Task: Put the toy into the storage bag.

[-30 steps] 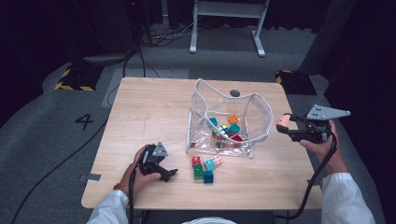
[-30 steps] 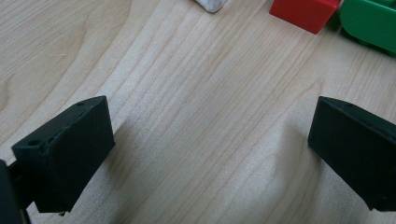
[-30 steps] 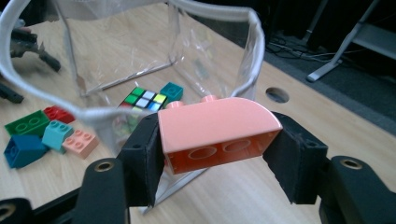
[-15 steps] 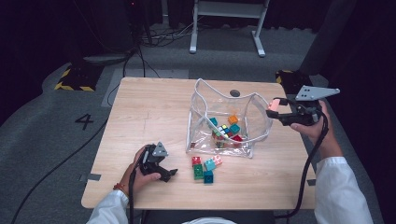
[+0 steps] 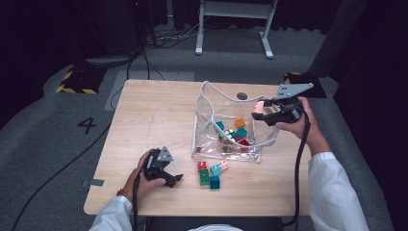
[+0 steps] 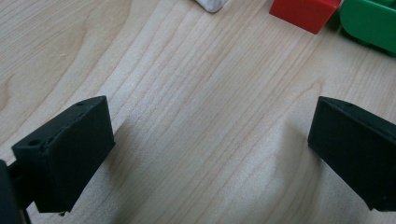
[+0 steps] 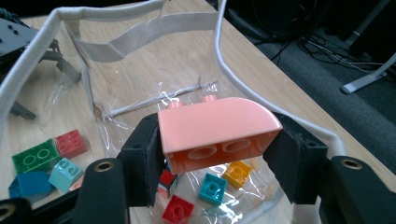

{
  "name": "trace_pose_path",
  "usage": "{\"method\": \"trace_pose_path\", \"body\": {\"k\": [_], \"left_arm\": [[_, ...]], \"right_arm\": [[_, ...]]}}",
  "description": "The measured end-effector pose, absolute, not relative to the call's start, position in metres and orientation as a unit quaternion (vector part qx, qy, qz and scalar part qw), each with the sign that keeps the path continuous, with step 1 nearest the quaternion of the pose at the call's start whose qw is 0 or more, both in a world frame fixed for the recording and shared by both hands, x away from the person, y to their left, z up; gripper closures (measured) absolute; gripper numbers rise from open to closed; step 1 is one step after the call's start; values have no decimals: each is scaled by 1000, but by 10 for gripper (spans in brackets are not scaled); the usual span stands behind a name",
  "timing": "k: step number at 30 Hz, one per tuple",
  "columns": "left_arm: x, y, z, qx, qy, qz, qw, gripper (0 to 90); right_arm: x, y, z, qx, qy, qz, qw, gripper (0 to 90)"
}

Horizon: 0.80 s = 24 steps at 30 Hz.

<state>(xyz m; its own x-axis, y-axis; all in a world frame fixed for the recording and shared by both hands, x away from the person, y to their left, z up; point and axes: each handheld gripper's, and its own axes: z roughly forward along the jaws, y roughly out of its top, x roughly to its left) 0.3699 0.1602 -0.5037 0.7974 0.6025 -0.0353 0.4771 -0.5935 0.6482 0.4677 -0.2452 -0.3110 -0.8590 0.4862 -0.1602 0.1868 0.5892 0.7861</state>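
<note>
Over the open mouth of the clear plastic pouch with white fabric trim (image 5: pixel 231 120), I have the right gripper (image 5: pixel 263 111) clamped on a pale pink plastic building brick with a rounded top (image 7: pixel 217 133). Its fingers (image 7: pixel 144 156) press the brick's 2 ends, studs pointing away from me and hollow underside toward the camera. I judge it is held this way so that it can drop straight down between the pouch's trimmed edges once I let go.

The pouch stands on the light wooden counter (image 5: pixel 154 115) with its mouth spread wide, which leaves room to bring the brick in from above. Inside it, on the pouch floor, I count several small bricks: an orange one (image 7: pixel 237 172), a teal one (image 7: pixel 212 189) and a red one (image 7: pixel 177 209), plus a multicoloured cube (image 5: pixel 230 135) in the high view.

Just outside the pouch, at the wall nearer me, a small cluster of loose bricks (image 5: pixel 210 172) waits: red, green, teal and blue. I read these as the next pieces to load.

Beside that cluster, on the side away from the right gripper, the left gripper (image 5: pixel 174 179) rests low on the counter. Its fingers (image 6: pixel 65 149) stand wide apart with only bare wood between them, holding nothing, with a red brick (image 6: pixel 303 11) just beyond.
</note>
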Motion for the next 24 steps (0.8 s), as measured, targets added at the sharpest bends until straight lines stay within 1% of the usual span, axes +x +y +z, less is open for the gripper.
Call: {"method": "trace_pose_path", "body": {"k": [9, 19, 24], "left_arm": [[370, 160, -504, 888, 304, 94, 333, 4], [370, 160, -504, 888, 304, 94, 333, 4], [370, 160, -504, 888, 304, 94, 333, 4]], "right_arm": [[483, -216, -322, 189, 896, 359, 179, 405], [495, -207, -330, 176, 923, 287, 186, 405], [500, -204, -341, 169, 942, 230, 177, 405]]}}
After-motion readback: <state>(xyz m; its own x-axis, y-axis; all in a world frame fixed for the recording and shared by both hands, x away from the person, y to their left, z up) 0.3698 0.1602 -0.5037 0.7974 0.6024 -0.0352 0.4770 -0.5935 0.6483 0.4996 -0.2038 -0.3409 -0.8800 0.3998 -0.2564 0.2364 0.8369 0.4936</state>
